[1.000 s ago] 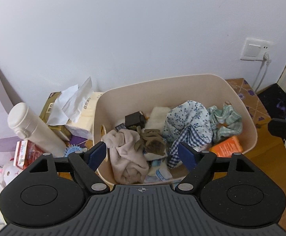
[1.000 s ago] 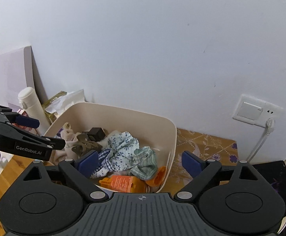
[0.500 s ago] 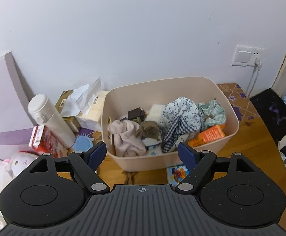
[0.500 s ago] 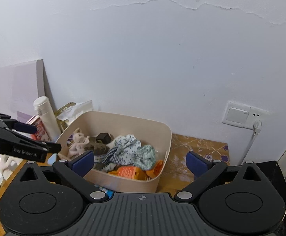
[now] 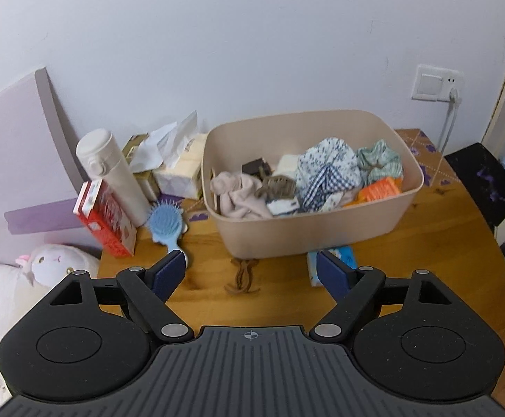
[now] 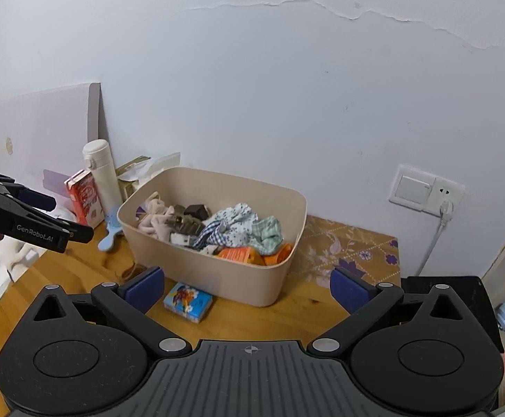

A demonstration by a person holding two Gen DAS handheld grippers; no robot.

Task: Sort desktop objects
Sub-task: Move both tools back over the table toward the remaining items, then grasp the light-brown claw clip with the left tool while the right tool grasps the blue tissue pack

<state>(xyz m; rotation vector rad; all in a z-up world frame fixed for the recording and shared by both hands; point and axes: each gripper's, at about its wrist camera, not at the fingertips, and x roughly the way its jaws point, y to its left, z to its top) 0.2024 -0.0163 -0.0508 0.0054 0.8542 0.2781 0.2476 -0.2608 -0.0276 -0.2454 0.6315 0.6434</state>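
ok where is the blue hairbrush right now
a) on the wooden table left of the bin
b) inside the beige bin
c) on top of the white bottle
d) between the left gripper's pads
a: the blue hairbrush lies on the wooden table, left of the beige bin, near the white bottle.

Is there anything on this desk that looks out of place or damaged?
Yes. A small blue packet and a brown hair clip lie loose on the wooden desk in front of the beige bin. The wall paint is cracked.
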